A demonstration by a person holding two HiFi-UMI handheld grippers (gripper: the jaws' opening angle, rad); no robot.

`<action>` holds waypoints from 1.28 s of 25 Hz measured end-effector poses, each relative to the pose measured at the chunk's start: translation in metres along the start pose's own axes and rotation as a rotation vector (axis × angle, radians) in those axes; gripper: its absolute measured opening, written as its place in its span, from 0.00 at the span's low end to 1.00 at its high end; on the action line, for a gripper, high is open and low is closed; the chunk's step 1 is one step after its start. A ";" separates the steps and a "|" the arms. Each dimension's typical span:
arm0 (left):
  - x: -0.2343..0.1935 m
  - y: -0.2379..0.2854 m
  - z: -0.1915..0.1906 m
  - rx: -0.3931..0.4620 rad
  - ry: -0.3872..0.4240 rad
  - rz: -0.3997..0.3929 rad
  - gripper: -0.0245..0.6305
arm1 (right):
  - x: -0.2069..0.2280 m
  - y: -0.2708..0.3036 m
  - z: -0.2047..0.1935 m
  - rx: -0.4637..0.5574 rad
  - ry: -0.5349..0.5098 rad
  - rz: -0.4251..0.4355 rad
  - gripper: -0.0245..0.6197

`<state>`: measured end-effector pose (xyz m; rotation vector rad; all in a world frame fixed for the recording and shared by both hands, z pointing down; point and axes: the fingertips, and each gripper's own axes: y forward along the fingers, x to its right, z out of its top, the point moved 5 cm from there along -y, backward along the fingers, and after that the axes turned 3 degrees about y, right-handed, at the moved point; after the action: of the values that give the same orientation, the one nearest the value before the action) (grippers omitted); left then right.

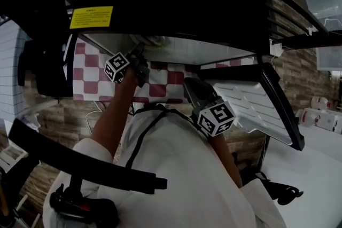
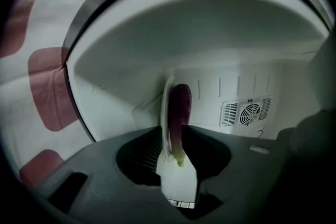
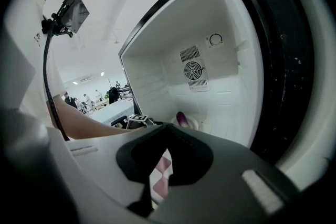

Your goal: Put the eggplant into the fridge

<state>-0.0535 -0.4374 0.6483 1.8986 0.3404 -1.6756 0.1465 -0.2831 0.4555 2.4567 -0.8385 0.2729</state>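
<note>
The purple eggplant (image 2: 180,110) lies lengthwise between the fingers of my left gripper (image 2: 178,136), its green stem end toward the camera. It is inside the white fridge (image 2: 236,81), beside a thin white rim (image 2: 167,107). The jaws stand apart and I see no pad pressing on its right side. In the right gripper view the eggplant tip (image 3: 181,118) rests on a white dish (image 3: 194,123) on the fridge floor, just past the left gripper's marker cube (image 3: 137,121). My right gripper (image 1: 196,89) hangs in front of the fridge (image 1: 203,50), holding nothing; its fingers are dark against the light.
The fridge door (image 1: 251,107) hangs open to the right. A fan vent (image 2: 245,112) sits on the back wall. A red and white checked cloth (image 1: 160,80) hangs below the fridge. A white table (image 1: 312,168) stands at the right. People stand far off in the room.
</note>
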 end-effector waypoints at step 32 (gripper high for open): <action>0.088 -0.078 -0.035 -0.120 0.416 -0.087 0.11 | -0.002 0.007 0.007 0.102 0.007 0.084 0.05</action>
<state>-0.0513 -0.3706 0.5453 2.1569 0.6792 -1.2684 0.1411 -0.2910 0.4518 2.5165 -0.9474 0.3634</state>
